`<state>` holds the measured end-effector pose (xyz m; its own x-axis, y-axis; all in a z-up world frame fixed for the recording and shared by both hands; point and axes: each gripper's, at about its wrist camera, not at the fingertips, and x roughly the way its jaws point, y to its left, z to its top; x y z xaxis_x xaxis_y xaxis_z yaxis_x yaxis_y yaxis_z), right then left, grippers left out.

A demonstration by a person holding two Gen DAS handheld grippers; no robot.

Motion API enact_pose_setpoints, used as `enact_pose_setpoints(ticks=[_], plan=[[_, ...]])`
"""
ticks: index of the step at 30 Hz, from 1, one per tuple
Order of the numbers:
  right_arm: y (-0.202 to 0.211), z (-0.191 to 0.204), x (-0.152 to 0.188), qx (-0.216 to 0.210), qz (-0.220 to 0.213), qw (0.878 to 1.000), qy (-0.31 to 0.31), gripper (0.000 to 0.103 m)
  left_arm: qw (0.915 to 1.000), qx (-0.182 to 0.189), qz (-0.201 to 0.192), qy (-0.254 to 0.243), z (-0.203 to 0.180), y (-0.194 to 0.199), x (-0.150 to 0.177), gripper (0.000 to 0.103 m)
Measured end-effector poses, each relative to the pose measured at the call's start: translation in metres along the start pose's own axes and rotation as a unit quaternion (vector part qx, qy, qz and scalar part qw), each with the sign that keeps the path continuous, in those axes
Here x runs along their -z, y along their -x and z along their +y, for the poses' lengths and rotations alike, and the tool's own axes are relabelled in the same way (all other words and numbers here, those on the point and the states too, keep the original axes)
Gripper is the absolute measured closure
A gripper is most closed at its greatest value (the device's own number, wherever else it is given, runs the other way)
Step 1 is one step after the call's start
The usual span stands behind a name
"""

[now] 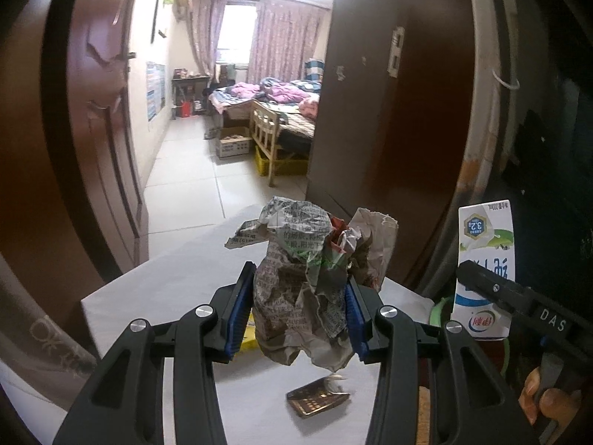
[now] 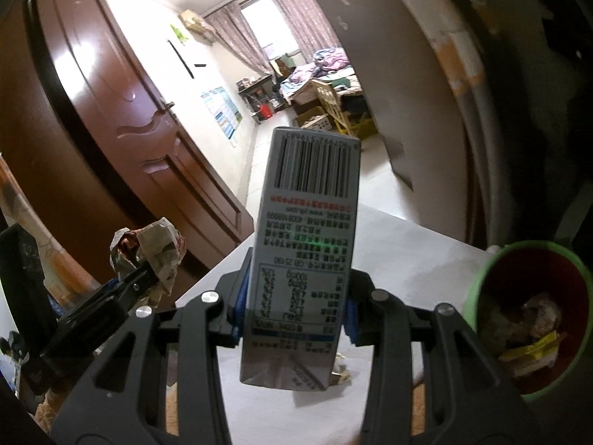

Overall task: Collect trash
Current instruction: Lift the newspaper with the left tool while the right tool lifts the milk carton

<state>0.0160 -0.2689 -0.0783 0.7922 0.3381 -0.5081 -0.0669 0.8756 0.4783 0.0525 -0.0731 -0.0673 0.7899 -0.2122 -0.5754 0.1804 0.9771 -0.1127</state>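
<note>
My left gripper (image 1: pixel 296 293) is shut on a crumpled newspaper ball (image 1: pixel 307 282), held up above the white table (image 1: pixel 155 289). To its right, the milk carton (image 1: pixel 483 270) stands upright in my right gripper's black fingers (image 1: pixel 493 289). In the right wrist view my right gripper (image 2: pixel 294 296) is shut on the milk carton (image 2: pixel 304 259), barcode end up. The newspaper ball (image 2: pixel 148 256) shows at the left in the other gripper. A green-rimmed trash bin (image 2: pixel 533 319) with paper and yellow wrappers inside sits at the right, below table level.
A small dark wrapper (image 1: pixel 317 402) and a yellow scrap (image 1: pixel 248 333) lie on the table. A brown door (image 1: pixel 100 129) stands open at the left, a dark cabinet (image 1: pixel 389 111) at the right. A tiled floor (image 1: pixel 192 174) leads to a bedroom beyond.
</note>
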Motion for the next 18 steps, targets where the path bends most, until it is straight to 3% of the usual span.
enact_pose_setpoints(ticks=[12, 18], plan=[[0.009, -0.059, 0.002, -0.027, 0.005, 0.996, -0.086, 0.064, 0.9984, 0.029, 0.029, -0.04, -0.054, -0.025, 0.01, 0.061], [0.017, -0.084, 0.003, -0.012, 0.0, 0.994, -0.108, 0.064, 0.9969, 0.037, 0.037, -0.059, -0.078, -0.035, 0.015, 0.061]])
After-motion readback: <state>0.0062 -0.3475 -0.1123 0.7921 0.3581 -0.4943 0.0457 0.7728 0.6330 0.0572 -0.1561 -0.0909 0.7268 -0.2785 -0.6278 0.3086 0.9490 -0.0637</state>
